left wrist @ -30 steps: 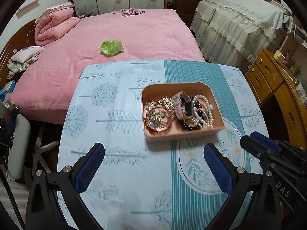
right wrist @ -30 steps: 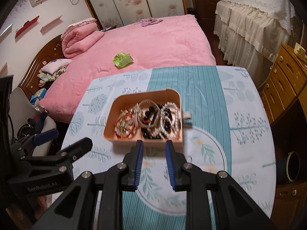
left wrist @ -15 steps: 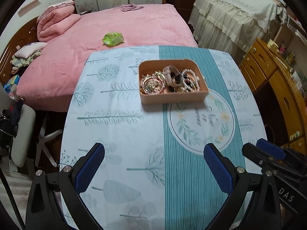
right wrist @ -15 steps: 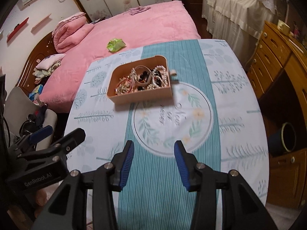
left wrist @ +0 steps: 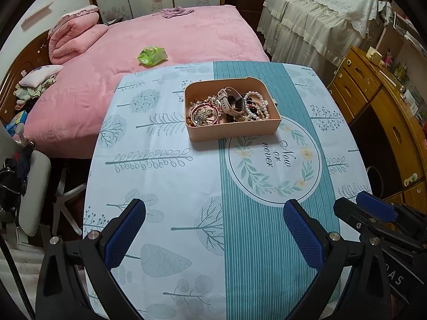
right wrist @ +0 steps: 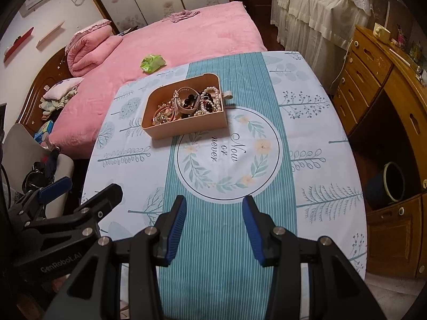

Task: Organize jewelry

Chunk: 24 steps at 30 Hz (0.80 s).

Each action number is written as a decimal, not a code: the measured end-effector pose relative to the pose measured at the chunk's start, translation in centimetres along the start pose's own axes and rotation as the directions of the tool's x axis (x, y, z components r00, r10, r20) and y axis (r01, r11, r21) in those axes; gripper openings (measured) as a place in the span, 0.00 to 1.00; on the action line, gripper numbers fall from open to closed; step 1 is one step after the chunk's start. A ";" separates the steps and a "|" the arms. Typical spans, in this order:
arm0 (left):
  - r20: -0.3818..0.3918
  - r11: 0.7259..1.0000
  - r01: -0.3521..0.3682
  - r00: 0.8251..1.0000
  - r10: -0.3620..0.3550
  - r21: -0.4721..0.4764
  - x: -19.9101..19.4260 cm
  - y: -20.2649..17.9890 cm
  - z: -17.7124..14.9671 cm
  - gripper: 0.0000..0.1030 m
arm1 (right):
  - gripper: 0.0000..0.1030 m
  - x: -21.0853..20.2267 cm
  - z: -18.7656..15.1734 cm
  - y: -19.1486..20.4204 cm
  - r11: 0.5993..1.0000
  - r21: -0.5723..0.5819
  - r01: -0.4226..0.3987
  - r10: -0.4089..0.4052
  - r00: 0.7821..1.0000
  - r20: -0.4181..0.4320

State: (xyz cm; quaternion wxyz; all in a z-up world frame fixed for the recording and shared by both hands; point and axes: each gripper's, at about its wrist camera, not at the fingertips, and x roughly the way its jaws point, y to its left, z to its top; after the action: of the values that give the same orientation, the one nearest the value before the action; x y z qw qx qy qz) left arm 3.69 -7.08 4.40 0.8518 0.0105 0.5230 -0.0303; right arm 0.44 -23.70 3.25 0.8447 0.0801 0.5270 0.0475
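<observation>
So the peach tray (left wrist: 232, 132) sits on the far half of the table (left wrist: 165, 192), stuffed with jewelry: a pearl bracelet (left wrist: 256, 106), a pink watch (left wrist: 230, 104), and gold bangles (left wrist: 204, 113). Left gripper (left wrist: 214, 230) is spread wide with nothing in it, right gripper (right wrist: 213, 229) is about halfway apart, also empty, both well short of the tray

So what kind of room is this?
Most likely a home bedroom: a pink bed with a folded quilt, wooden drawers, and a tray of jewelry on a clothed table.
</observation>
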 end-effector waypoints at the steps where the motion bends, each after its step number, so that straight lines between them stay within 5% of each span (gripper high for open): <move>1: -0.001 1.000 0.000 1.000 0.000 0.000 0.0 0.0 0.0 0.99 | 0.43 0.1 -0.1 -0.1 1.000 0.002 0.000 0.000 1.000 -0.002; 24: -0.005 1.000 -0.001 1.000 0.001 -0.002 0.0 0.2 -0.7 0.99 | 0.43 0.5 -0.5 0.3 1.000 0.013 -0.002 0.003 1.000 -0.011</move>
State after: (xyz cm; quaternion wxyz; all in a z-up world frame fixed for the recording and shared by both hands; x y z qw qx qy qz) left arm 3.13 -6.86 4.08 0.8506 0.0101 0.5249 -0.0293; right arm 0.16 -23.32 2.66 0.8412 0.0861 0.5319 0.0455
